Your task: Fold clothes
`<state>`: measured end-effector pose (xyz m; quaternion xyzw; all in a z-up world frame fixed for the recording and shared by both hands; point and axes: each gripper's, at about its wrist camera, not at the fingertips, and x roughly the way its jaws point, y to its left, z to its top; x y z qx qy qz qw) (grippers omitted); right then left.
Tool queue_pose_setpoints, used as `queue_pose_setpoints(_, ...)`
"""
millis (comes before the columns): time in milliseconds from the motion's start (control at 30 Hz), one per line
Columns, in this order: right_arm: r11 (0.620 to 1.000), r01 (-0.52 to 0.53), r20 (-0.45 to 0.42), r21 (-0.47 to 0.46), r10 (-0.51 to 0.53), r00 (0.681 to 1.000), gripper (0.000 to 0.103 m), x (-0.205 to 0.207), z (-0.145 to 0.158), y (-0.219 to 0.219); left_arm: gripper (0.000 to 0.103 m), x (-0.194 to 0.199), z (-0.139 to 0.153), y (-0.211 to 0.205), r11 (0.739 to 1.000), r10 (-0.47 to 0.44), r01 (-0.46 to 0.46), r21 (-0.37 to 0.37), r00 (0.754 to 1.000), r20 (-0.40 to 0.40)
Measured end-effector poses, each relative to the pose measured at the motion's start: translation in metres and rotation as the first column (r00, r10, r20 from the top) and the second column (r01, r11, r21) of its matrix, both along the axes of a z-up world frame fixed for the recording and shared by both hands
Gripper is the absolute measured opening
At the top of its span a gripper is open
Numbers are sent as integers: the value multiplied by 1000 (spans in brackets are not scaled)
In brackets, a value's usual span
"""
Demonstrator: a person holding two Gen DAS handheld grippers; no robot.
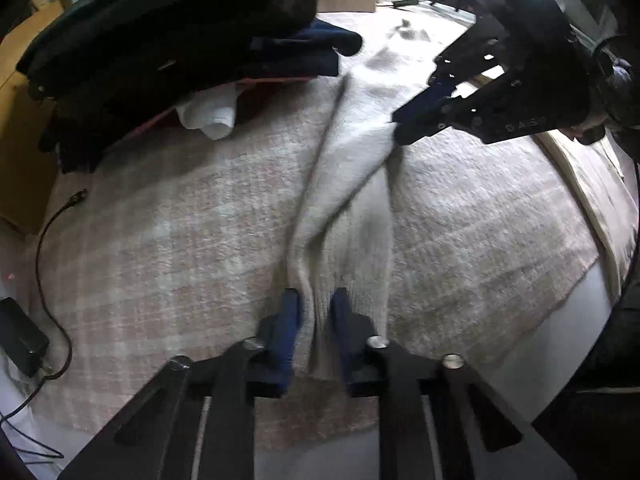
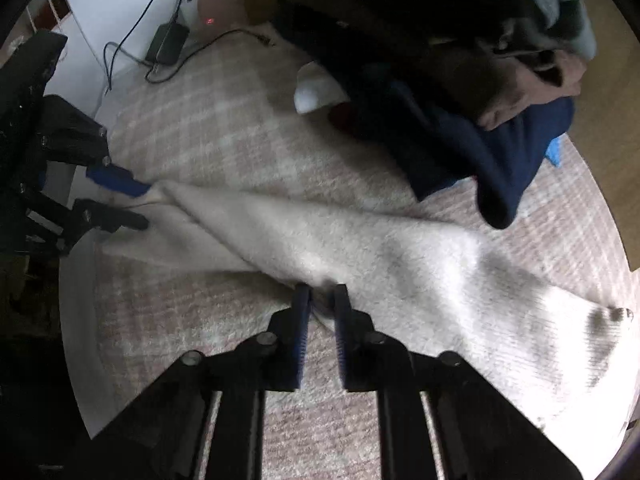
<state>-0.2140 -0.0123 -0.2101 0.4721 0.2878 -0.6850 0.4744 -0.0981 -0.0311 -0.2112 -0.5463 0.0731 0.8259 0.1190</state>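
A cream knitted garment point(image 1: 348, 184) point(image 2: 360, 240) lies stretched in a long twisted strip across a pink-and-white plaid blanket point(image 1: 160, 220) point(image 2: 200, 120). At its ribbed end my left gripper point(image 1: 314, 304) point(image 2: 146, 205) is shut, with the knit bunched between the blue pads. My right gripper point(image 2: 320, 296) point(image 1: 396, 128) pinches a fold further along the strip, the jaws standing close together on the cloth. Both grippers point steeply down at the blanket. The garment's far end point(image 2: 600, 320) trails off past the right gripper.
A pile of dark clothes point(image 1: 180, 40) point(image 2: 460, 100), navy on its near side, sits at the blanket's edge, and a white item point(image 1: 212, 116) point(image 2: 316, 92) pokes out below it. A black power adapter point(image 1: 20, 336) point(image 2: 166, 42) and its cables lie beside the blanket. A cardboard box point(image 1: 24, 120) stands behind the pile.
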Motion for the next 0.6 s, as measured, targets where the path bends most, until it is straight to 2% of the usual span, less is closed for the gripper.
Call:
queue_pose_setpoints(67,1000,13,32,-15,-13,999,5,-4,4,1,9,-4,5,-4,1000,4,-4,-4,1000,5)
queue_pose_setpoints(100,999,21,28,-32,-20,999,4,-5,12,3,9,-6,10,-5,1000,1,-2,-29,1000,-8)
queue_pose_setpoints(233,992,51,20,-113,-49,999,4,-7,48,19,7,0,58,-10,988,-10,-9,-151,993,-121)
queue_pose_setpoints(300,986,69,30,-153,-66,997,4,-3,65,37,15,19,84,-2,981,-58,24,-192,983,-173)
queue_pose_setpoints(333,990,67,67,-124,-59,996,5,2,60,44,18,30,89,1,981,-89,58,-186,982,-166)
queue_pose_setpoints(367,993,64,104,-96,-54,993,6,7,55,51,28,37,86,6,979,-126,103,-175,984,-128)
queue_pose_setpoints(400,996,60,137,-66,-51,989,12,11,50,58,30,45,83,10,976,-160,144,-165,983,-91)
queue_pose_setpoints(467,996,82,98,19,-84,992,21,19,36,70,30,63,74,11,968,-196,189,-165,980,-26)
queue_pose_setpoints(500,995,102,88,19,-103,991,24,20,35,77,30,64,70,7,970,-183,178,-168,983,-14)
queue_pose_setpoints(600,974,212,163,-77,-197,967,25,7,45,101,31,47,58,-11,986,-87,87,-145,996,9)
